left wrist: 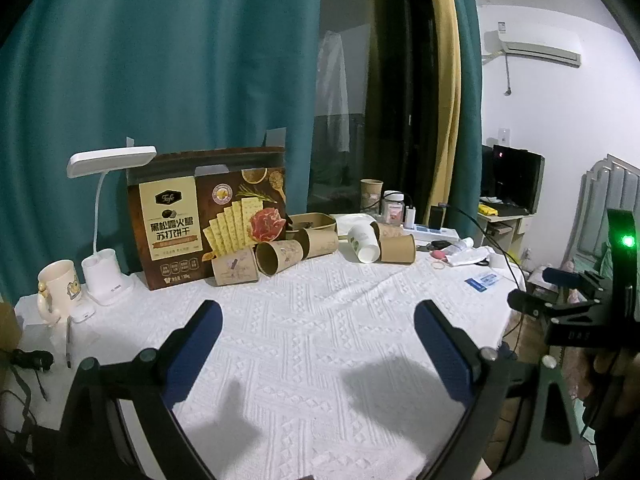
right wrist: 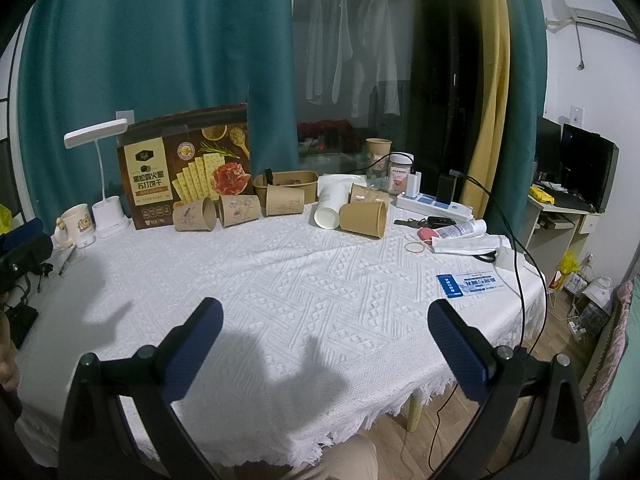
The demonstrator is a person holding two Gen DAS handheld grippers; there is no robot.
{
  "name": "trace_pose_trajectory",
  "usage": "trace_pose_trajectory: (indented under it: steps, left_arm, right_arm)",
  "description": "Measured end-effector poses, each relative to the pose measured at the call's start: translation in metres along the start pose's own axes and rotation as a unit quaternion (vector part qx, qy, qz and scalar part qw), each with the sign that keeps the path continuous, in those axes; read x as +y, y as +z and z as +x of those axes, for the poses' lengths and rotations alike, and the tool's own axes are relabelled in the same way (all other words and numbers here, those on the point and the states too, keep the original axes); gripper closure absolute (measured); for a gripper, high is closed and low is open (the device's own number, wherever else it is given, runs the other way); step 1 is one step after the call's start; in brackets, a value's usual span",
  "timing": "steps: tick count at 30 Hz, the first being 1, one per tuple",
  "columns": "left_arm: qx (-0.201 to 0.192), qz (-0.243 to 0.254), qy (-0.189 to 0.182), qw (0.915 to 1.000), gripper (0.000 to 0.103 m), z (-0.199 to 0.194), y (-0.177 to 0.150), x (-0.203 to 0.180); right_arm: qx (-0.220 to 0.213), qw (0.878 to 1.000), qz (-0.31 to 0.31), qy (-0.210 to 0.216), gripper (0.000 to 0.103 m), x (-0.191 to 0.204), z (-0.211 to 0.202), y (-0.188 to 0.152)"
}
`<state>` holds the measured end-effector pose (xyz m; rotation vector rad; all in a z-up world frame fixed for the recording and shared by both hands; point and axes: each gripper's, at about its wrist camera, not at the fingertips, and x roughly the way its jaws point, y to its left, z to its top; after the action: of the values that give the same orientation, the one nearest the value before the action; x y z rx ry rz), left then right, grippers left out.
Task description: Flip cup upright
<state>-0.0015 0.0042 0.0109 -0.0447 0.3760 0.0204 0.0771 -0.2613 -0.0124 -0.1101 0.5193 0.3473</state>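
Note:
Several brown paper cups lie on their sides along the far part of the white tablecloth: three in a row by the cracker box, two more to the right beside a tipped white cup. In the left wrist view the same cups show, brown and white. My left gripper is open and empty above the near cloth. My right gripper is open and empty, well short of the cups.
A cracker box, desk lamp and mug stand at the back left. A brown tray, upright cup, jar, power strip, cable, tube, rubber band and blue card crowd the right side.

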Motion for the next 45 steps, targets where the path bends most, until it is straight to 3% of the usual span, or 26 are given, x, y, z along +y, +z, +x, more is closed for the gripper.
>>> trace_pose_trajectory:
  steps: [37, 40, 45]
  left_arm:
    - [-0.005, -0.002, -0.001, 1.0000, 0.006, -0.003, -0.001, 0.002]
    - [0.017, 0.003, -0.002, 0.9999, 0.006, 0.009, -0.001, 0.000]
    - [0.083, 0.008, -0.010, 0.9964, 0.006, 0.064, 0.003, 0.000]
  right_arm:
    - [0.000, 1.000, 0.002, 0.000, 0.002, -0.001, 0.005, 0.000]
    - [0.003, 1.000, 0.002, 0.000, 0.002, -0.005, 0.012, -0.001]
    - [0.033, 0.999, 0.008, -0.002, 0.002, -0.023, 0.045, -0.003]
